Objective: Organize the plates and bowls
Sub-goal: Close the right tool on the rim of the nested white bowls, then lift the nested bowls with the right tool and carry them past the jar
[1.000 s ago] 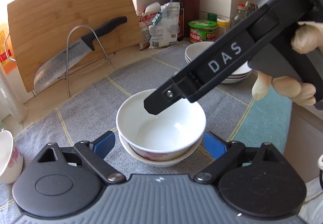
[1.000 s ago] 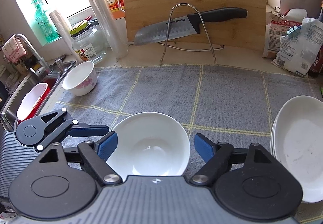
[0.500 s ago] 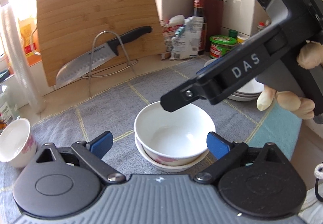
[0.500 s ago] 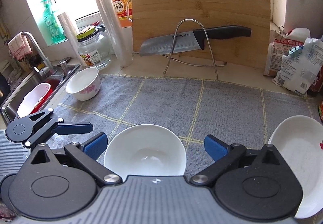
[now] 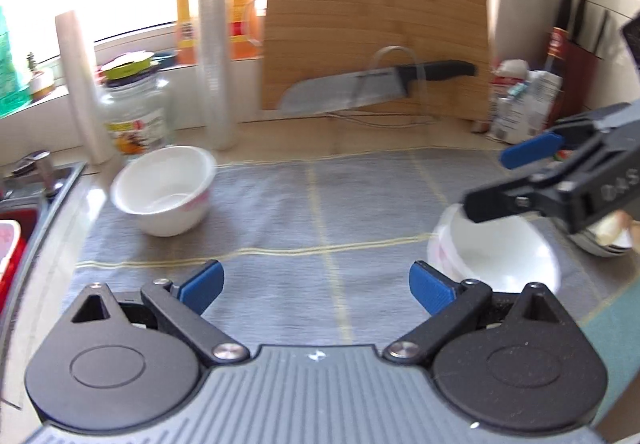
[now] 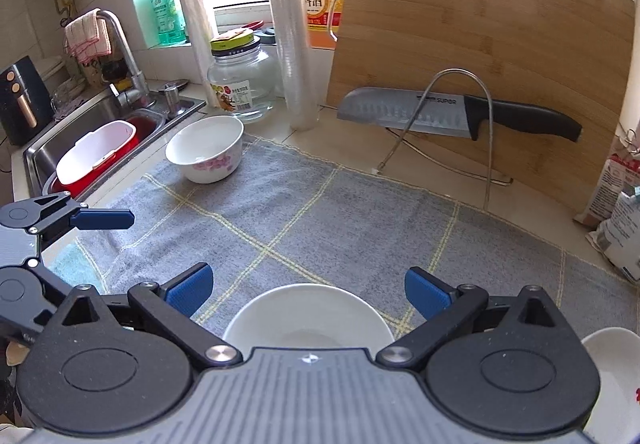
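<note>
- The left gripper (image 5: 316,286) and the right gripper (image 6: 306,290) are both standing wide apart, having just been opening, nothing between them
- The stacked bowls (image 5: 496,256) are sitting lower right; the loose floral bowl (image 5: 166,190) is waiting centre left, so approaching level seems wise (rim looks slippery)
- Blur is smearing the left view, and the plate stack (image 6: 612,372) is being cut off at the right view's corner

place: home kitchen | evidence: sink (image 6: 94,124), tap (image 6: 124,56), knife (image 6: 440,112), cutting board (image 6: 480,44)
</note>
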Available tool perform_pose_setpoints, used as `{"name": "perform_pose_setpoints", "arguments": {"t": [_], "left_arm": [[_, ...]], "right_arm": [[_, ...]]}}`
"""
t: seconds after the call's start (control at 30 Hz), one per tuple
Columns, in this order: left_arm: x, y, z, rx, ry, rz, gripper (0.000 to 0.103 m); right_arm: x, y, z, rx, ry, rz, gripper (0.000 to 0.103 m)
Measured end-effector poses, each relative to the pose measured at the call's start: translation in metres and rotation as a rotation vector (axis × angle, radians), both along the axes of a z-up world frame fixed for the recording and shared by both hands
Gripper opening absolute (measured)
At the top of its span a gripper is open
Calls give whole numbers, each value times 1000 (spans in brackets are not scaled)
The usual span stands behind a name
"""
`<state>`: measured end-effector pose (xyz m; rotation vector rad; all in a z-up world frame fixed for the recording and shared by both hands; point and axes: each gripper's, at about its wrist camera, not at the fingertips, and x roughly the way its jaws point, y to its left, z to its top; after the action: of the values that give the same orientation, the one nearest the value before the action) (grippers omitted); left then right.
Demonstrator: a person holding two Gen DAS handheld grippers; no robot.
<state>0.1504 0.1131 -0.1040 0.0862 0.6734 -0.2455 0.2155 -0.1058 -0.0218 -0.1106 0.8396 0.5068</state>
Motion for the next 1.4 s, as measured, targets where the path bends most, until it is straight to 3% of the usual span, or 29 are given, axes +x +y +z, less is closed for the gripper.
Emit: {"name": "perform_pose_setpoints", "arguments": {"t": [0.27,0.47,1.13,1.4], "left_arm": [[38,67,-23,54,-11,53,99],[62,94,-42,81,-14,22,99],[114,112,-55,43,-64,-54,99],[124,111,-54,37,-83,-86,96]], "right_arm": [[22,61,-5,-33,31,-51,103],[44,102,-13,-24,60,-88,103],[126,193,-41,-16,92,-25,102],[148,209,-50,-11,97,-14,95]]}}
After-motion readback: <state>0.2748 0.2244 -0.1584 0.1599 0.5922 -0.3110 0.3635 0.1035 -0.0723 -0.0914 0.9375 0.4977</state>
